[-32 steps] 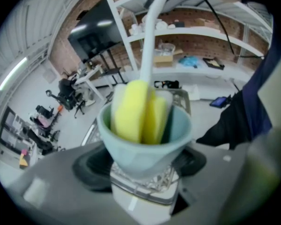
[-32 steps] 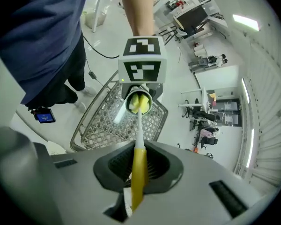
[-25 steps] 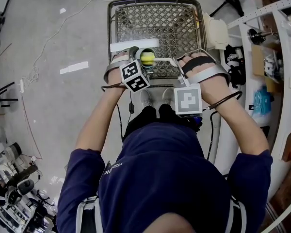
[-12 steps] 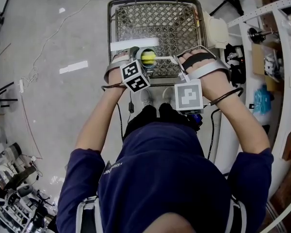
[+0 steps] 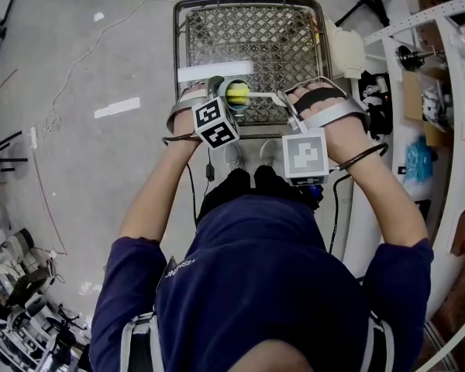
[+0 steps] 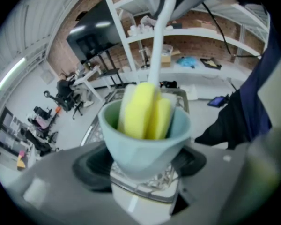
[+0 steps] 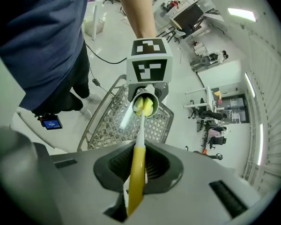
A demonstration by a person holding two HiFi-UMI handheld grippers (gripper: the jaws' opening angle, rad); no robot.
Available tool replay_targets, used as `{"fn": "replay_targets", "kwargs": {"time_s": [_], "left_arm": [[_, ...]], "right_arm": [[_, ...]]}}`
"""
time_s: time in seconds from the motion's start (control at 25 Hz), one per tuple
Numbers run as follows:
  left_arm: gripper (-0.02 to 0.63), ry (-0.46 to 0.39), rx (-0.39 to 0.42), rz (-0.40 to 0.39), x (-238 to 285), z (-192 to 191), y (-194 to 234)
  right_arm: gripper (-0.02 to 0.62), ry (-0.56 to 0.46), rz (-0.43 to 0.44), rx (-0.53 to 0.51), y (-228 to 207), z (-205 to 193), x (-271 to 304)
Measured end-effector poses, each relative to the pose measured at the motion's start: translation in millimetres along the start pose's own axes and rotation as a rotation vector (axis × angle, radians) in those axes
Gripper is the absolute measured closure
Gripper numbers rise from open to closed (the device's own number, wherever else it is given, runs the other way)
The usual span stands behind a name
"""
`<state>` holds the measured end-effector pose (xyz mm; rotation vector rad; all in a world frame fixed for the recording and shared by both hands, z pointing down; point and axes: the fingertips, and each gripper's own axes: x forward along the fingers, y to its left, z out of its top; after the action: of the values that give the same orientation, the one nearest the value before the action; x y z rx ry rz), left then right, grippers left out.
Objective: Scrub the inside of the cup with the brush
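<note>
My left gripper [image 5: 217, 103] is shut on a pale blue-green cup [image 6: 145, 139], held on its side above a wire basket [image 5: 252, 37]. The cup [image 5: 234, 91] has its mouth turned toward the right gripper. My right gripper [image 7: 138, 172] is shut on the yellow handle of a brush [image 7: 136, 172]. The brush's white neck [image 6: 158, 36] leads into the cup, and its yellow sponge head [image 6: 145, 111] sits inside the cup's mouth. In the right gripper view the cup [image 7: 145, 104] shows below the left gripper's marker cube [image 7: 149, 64].
The wire basket stands on a grey floor with a white strip [image 5: 215, 71] lying in it. Shelving with clutter [image 5: 442, 91] runs along the right. Cables [image 5: 54, 107] trail over the floor at left. The person's feet [image 5: 248, 161] are just below the basket.
The right gripper has shifted slightly up and to the right with the brush. The cup and left gripper have stayed put, with the sponge head still in the cup.
</note>
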<state>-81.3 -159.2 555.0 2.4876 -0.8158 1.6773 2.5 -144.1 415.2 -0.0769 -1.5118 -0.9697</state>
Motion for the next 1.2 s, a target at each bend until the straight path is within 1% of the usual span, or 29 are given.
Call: {"fn": "replay_targets", "kwargs": {"time_s": [0.08,0.16,0.24,0.32,0.4,0.48,0.64,0.8,0.92,1.08,1.2], "left_arm": [[0.247,-0.011,-0.048,-0.016,1,-4,2],[0.246,-0.024,-0.107,-0.03,0,-11,3],[0.246,-0.034,-0.158,-0.03,-2,-17,8],[0.246,-0.056,-0.229,-0.025,-5,-22,16],[0.246,-0.083,-0.3,-0.016,-10,-24,26],[0.246,-0.113,-0.35,0.0,-16,-23,36],[0.246,-0.186,-0.408,0.021,-29,-13,46],[0.245,-0.265,-0.444,0.036,-38,0,48],[0.245,-0.314,-0.495,0.03,-42,8,44],[0.245,-0.347,-0.553,0.016,-44,12,38],[0.245,-0.36,-0.568,0.012,-46,13,33]], "right_arm": [[0.566,-0.036,0.03,0.036,9,2,-3],[0.566,-0.081,0.021,0.101,11,2,-7],[0.566,-0.125,0.0,0.196,9,-2,-11],[0.566,-0.163,-0.021,0.3,7,-10,-16],[0.566,-0.19,-0.055,0.397,4,-19,-18],[0.566,-0.217,-0.096,0.501,-2,-28,-19],[0.566,-0.287,-0.172,0.718,-17,-37,-16],[0.566,-0.383,-0.205,0.924,-27,-37,-8],[0.566,-0.468,-0.227,1.078,-29,-40,-6],[0.566,-0.559,-0.232,1.279,-25,-46,-1],[0.566,-0.601,-0.22,1.365,-19,-47,4]]}}
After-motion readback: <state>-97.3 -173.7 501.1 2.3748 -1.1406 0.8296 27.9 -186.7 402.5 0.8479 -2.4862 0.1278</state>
